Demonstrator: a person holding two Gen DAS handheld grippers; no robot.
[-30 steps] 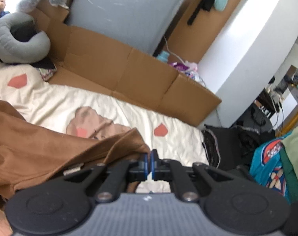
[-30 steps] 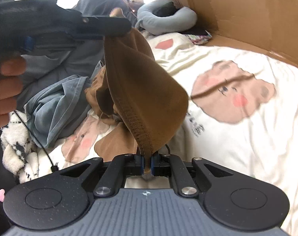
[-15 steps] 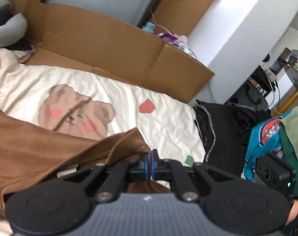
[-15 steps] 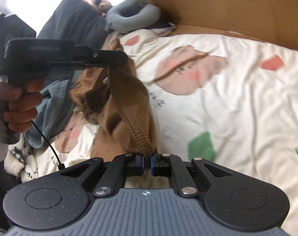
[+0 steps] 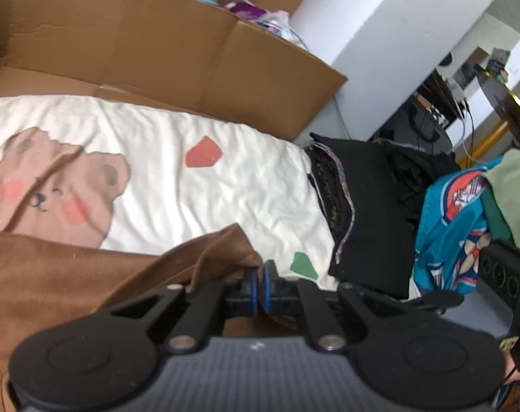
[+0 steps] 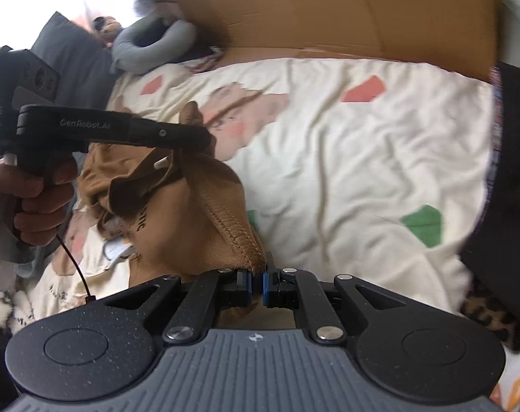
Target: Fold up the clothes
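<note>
Black left hand-held gripper (image 6: 205,139), lettered "GenRobot.AI", pinches brown garment (image 6: 205,233).

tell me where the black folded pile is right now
In the left wrist view the black folded pile sits right of centre, at the bear-print sheet's right edge, beside the teal patterned garment.

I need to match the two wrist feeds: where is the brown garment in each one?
Left wrist view: the brown garment fills the lower left, one corner pinched in the left gripper.
Right wrist view: it hangs left of centre, bunched from the left gripper down to the right gripper, whose jaws pinch its stitched hem.
Shared landmark: the bear print on the cream bedsheet, just beyond the garment in both.
</note>
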